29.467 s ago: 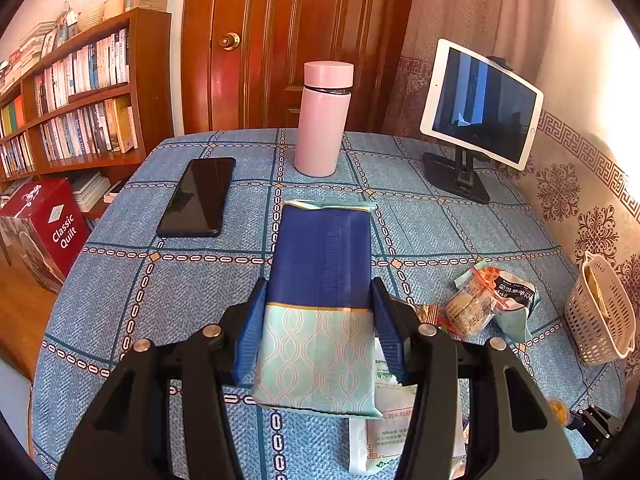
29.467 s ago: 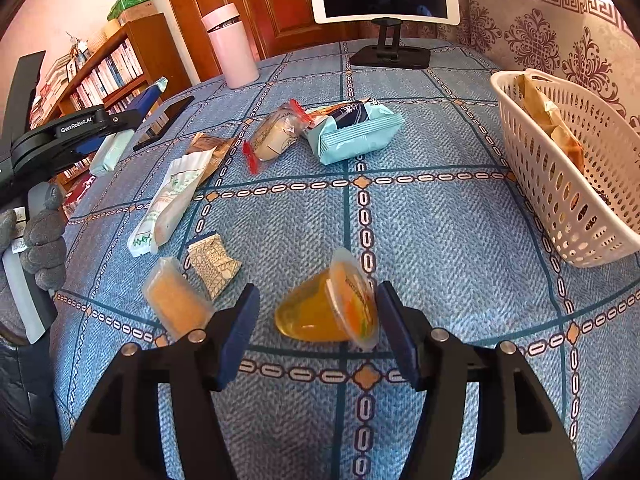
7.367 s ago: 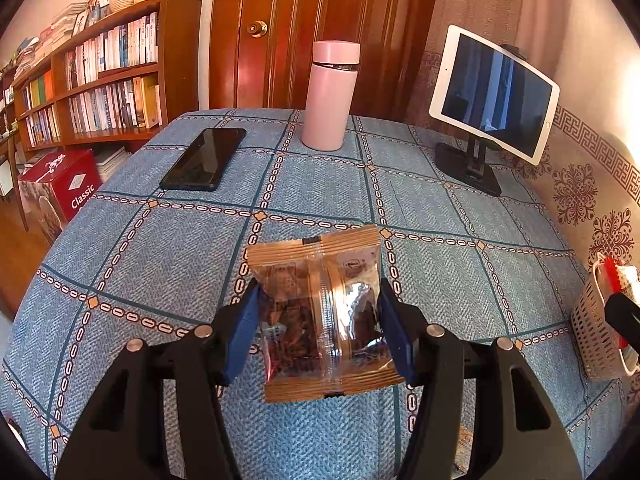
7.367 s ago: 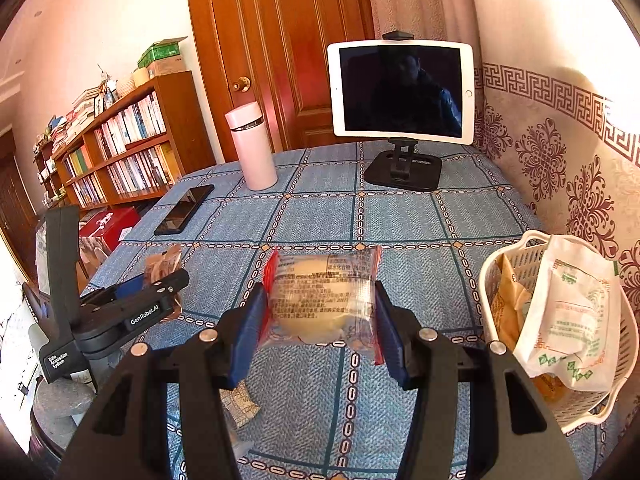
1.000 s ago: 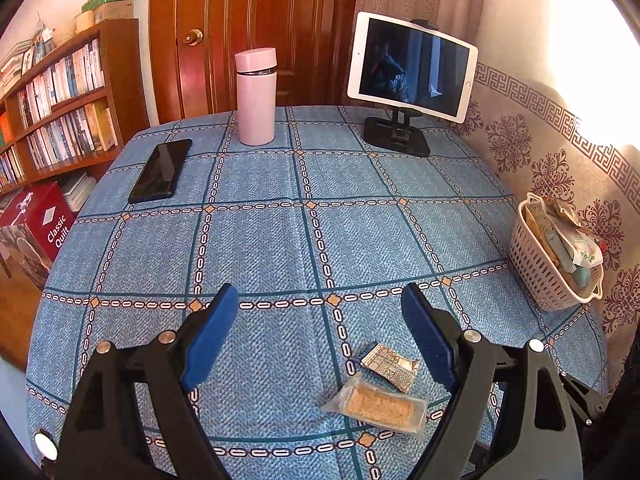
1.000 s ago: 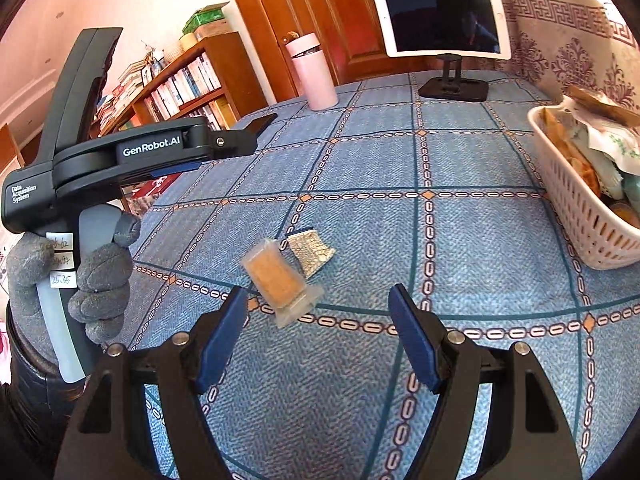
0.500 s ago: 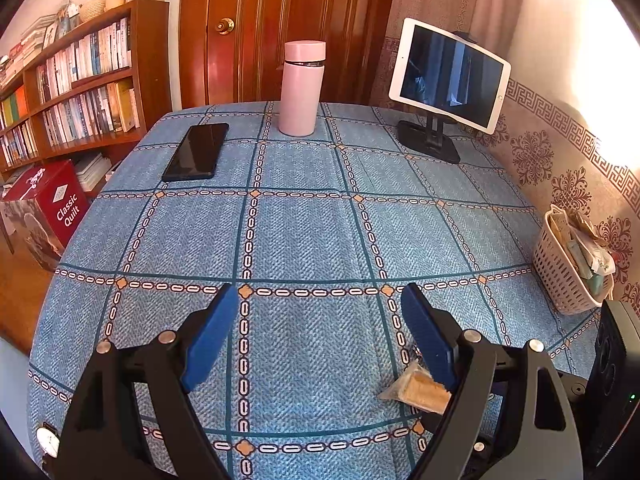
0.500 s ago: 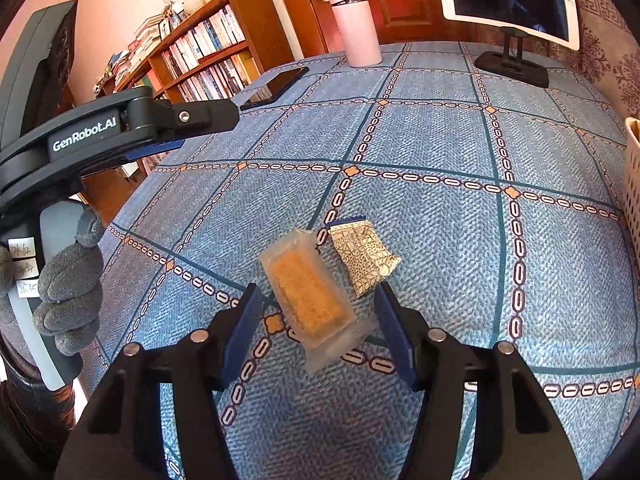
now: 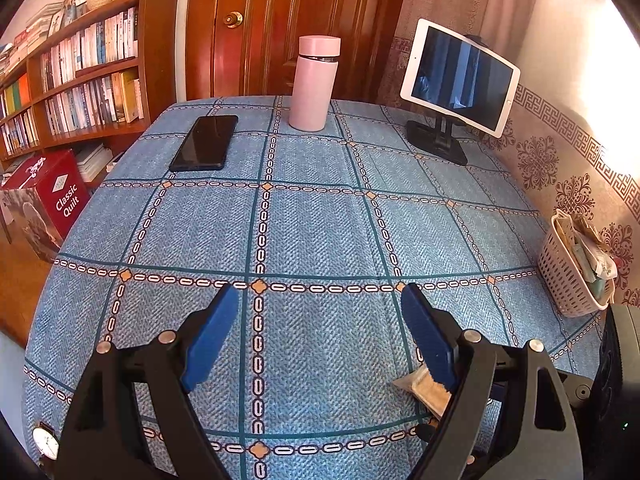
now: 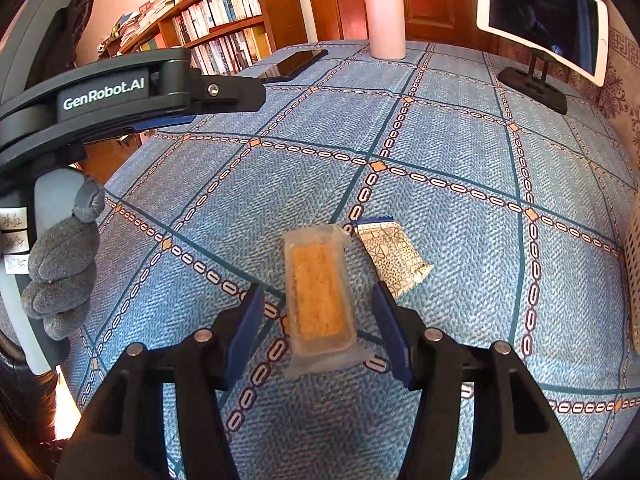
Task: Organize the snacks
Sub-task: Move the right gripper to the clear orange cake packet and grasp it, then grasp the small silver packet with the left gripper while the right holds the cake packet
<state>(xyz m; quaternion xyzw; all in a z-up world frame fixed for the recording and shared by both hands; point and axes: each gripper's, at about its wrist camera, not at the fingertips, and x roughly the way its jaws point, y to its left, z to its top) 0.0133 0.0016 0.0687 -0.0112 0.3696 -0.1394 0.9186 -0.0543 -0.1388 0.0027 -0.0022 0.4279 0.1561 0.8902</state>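
A big table under a blue checked cloth (image 9: 320, 220) fills both views. At its far side stand a white tablet on a black stand (image 9: 460, 84), a tall pink flask (image 9: 315, 82) and a flat black phone (image 9: 205, 142). A white plastic basket stuffed with snack packs (image 9: 568, 276) sits at the right edge.

The snack in the clear wrapper with an orange-brown bar inside (image 10: 320, 292) lies flat on the cloth. Its long side points away from the camera, straight along the fingers. Just beside it, at its far right corner, lies a small silver packet with a black pattern (image 10: 394, 258) — it may touch the wrapper, but that is hard to tell.

The right gripper (image 10: 318, 328) tips down over the bar. Its jaws are closing with the bar between them, but the blue pads do not press on it.

The left gripper (image 9: 316, 340), held in a grey gloved hand (image 10: 62, 272), has its jaws wide apart over bare cloth — nothing is in them.
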